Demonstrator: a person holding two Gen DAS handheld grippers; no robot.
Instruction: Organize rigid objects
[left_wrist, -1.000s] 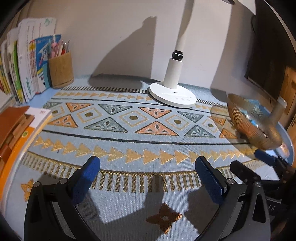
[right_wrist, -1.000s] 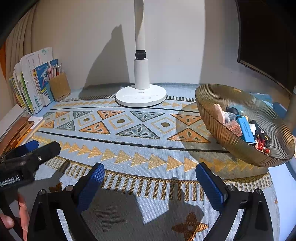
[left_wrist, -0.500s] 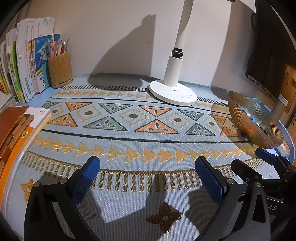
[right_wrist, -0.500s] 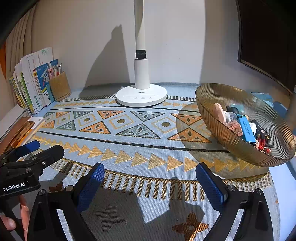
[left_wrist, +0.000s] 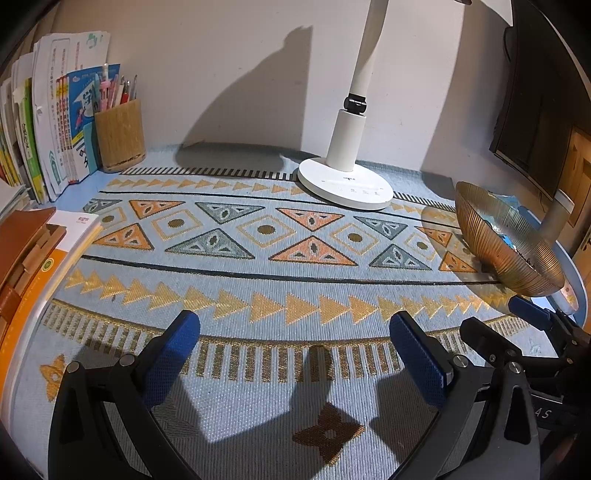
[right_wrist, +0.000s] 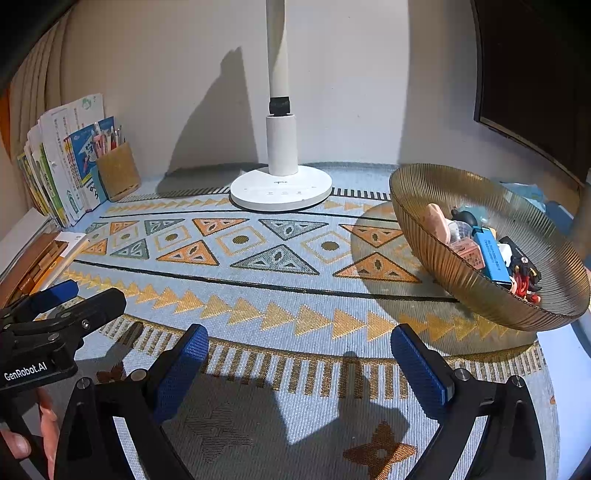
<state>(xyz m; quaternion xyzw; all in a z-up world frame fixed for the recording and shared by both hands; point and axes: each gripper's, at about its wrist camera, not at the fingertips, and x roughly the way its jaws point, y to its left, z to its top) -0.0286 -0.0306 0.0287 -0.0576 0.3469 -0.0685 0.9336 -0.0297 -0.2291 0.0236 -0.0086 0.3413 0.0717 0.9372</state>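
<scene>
Far left of the frame there's a row of books (left_wrist: 40, 122) and a wooden pen cup (left_wrist: 119, 134) up against the wall. The left hand-held gripper (left_wrist: 295, 347) sits low in its view, blue pads spread wide with nothing between them, over the patterned cloth (left_wrist: 258, 258) on the table. White lamp base (right_wrist: 281, 186) at top centre. The right hand-held gripper (right_wrist: 299, 354) is also wide apart and empty. The ribbed amber bowl (right_wrist: 436, 254), with the small rigid bits piled inside, sits at the right of the frame, up and right of that gripper, not touching it.
</scene>
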